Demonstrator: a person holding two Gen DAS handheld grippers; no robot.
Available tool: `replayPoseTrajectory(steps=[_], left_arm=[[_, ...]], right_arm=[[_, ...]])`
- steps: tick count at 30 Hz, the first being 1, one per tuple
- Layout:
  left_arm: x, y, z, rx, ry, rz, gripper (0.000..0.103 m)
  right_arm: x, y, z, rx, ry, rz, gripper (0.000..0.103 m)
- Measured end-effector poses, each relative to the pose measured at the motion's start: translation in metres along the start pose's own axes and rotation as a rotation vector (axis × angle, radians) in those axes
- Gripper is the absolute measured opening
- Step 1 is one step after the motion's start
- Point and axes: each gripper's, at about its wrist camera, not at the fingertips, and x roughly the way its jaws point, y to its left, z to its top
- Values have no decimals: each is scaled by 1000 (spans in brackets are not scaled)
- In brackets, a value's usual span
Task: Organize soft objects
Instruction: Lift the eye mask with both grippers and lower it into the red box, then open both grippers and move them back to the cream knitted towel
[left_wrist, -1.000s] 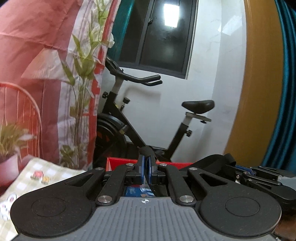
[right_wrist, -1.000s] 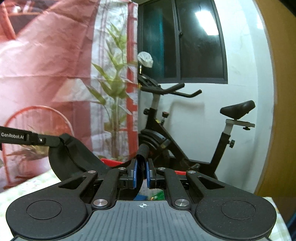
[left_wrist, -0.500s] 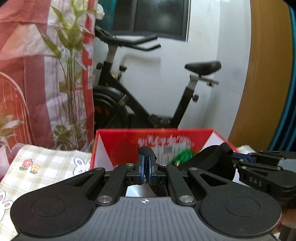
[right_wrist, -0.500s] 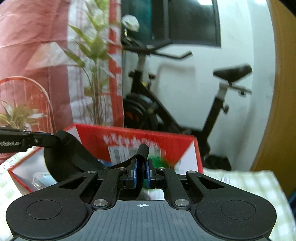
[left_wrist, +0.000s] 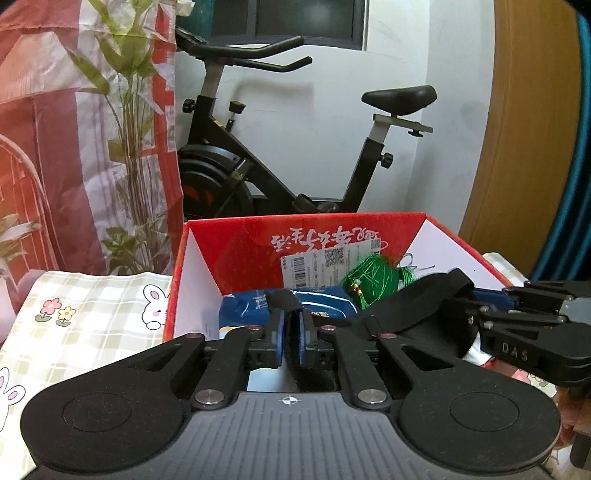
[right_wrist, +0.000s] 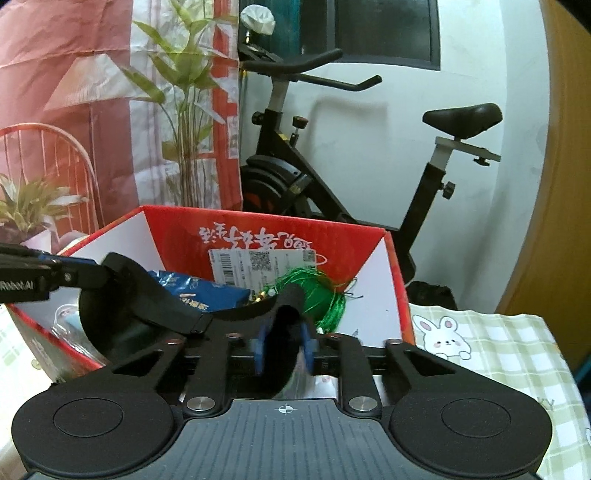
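Black, limp and thin: worked with a fabric band (left_wrist: 417, 299) strung just above the open red cardboard box (left_wrist: 240, 251). Had one end at the left gripper (left_wrist: 291, 314) over the box's near edge, the other at the right gripper (right_wrist: 284, 332) toward the box's right wall.

Caught both sets of fingers opening. Showed only a narrow gap on the left, with the band's end draped over one fingertip rather than clamped. Showed a wider, blurred gap on the right, with a fold of the band hanging between the pads, apparently no longer pressed.

Read as the release of the band into the box, above a blue packet (left_wrist: 240, 310) and a green thread bundle (left_wrist: 369, 277) lying against the box's far wall.

Called for opening fully before any retreat, since soft cloth clings to rubber pads. Called for both ends to be let go together, so as not to leave the band dangling from one side. Favoured a straight lift up from the box, not a drag toward its near rim. Risked otherwise a snag on a fingertip, or a spill over the rim onto the checked rabbit-print cloth (left_wrist: 92, 317) on the table beside the box. Warranted keeping clear of the green threads, likely to tangle.
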Motion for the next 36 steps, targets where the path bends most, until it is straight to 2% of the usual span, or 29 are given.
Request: replayPoseTrajectory(steps=[2,3,4,5,7,10,13,14,18,19,25,30,36], left_arm=[[-4,3,2,-15,-2,-7,30],[-7,4,3,-19,-5,-3,48],[-10,4,3,-23,-12,1,60],[-15,5,3,-26,-23,2,63],[-22,4,4,-23,-27,2,73],[-33,3,4,-28,-27,1,82],[-49,2,1,-45,-29,-18,88],[-56,0,-2,-48,-29,-26,88],[-76,-8,-16,-42,-23,-45,89],[-81,-10,-22,-42,-19,-48,89],[-100,-27,-64,-25,26,-65,90],[-103,-40,-109,-9,131,-128,90],[-92,-42,-143,-40,245,-163,89]], right_arm=[[-5,0,0,-1,-12,-13,30],[-7,0,-1,-4,-14,-19,33],[-9,0,-1,-7,-13,-26,41],[-11,0,-1,-9,-15,-28,51],[-18,-2,-2,-11,-22,-24,62],[-29,-6,-4,-6,-37,-21,73],[-43,-10,-5,11,-61,-6,82],[-48,-12,-7,17,-74,6,88],[-72,-12,-17,25,-119,37,97],[-79,-11,-20,25,-127,39,102],[-104,-1,-50,62,-149,21,103],[-115,7,-80,47,-143,43,103],[-115,19,-120,29,-75,53,103]])
